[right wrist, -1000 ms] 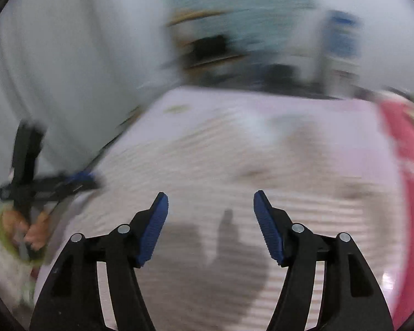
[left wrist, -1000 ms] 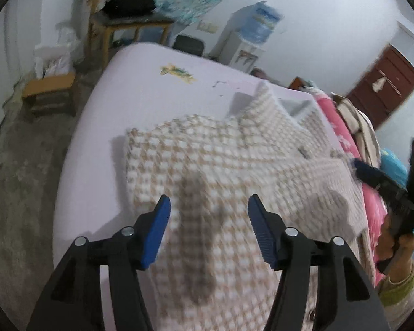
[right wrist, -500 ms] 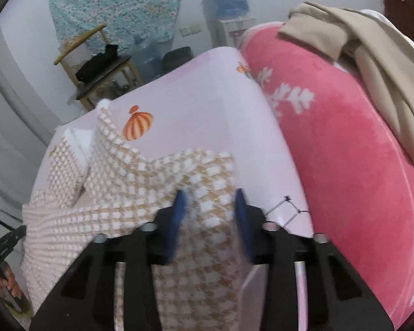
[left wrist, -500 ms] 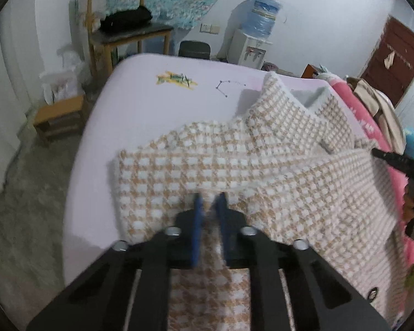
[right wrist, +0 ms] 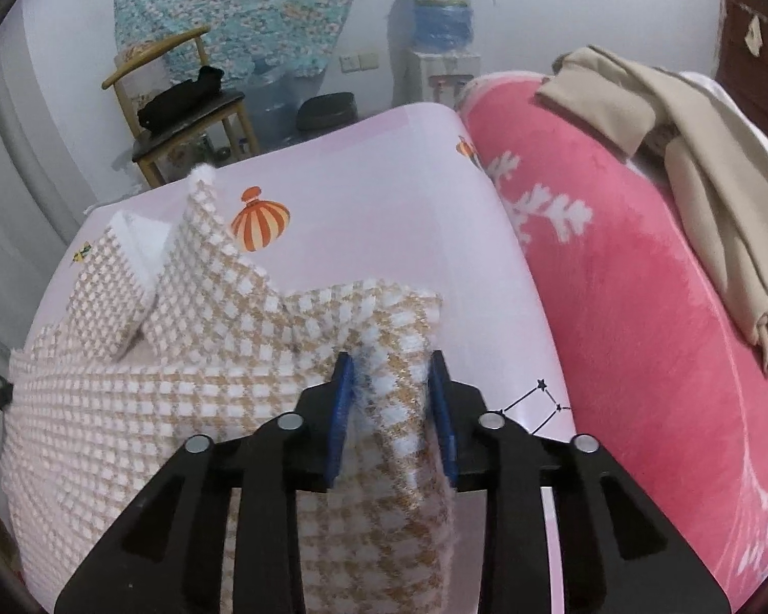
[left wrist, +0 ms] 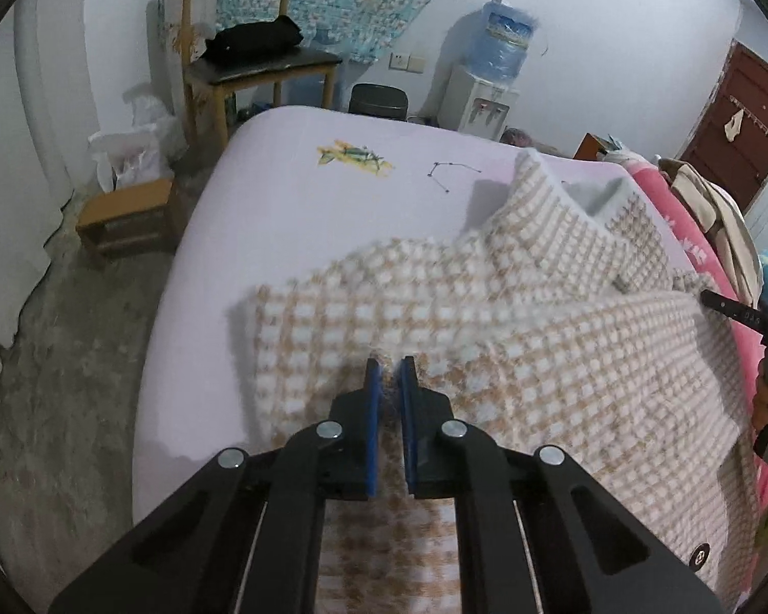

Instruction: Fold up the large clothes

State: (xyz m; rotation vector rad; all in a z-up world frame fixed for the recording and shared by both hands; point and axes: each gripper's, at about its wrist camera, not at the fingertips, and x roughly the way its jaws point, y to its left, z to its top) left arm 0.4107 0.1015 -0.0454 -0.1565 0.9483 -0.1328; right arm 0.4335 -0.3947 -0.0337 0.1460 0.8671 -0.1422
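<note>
Two claws are biting into one checked beige-and-white garment (left wrist: 537, 327) at this moment. Nearest in, the left gripper (left wrist: 389, 376) is pinching a thin fold of its edge, blue pads all but meeting on the cloth. Over on the other side, the right gripper (right wrist: 390, 376) is holding a thicker bunched corner of the same garment (right wrist: 179, 358) between its pads; its jaws have just been easing apart a little, with the cloth filling the gap and touching both pads. Ahead of both claws the garment is sprawling across the pale lilac bed (left wrist: 292, 174), its collar end standing up rumpled farther out. Just right of the right claw, a pink blanket (right wrist: 630, 276) is lying alongside, tan clothes (right wrist: 701, 153) heaped on it. Beyond the bed, a wooden chair (left wrist: 261, 61) and a water dispenser (left wrist: 491, 77) are standing against the wall.
</note>
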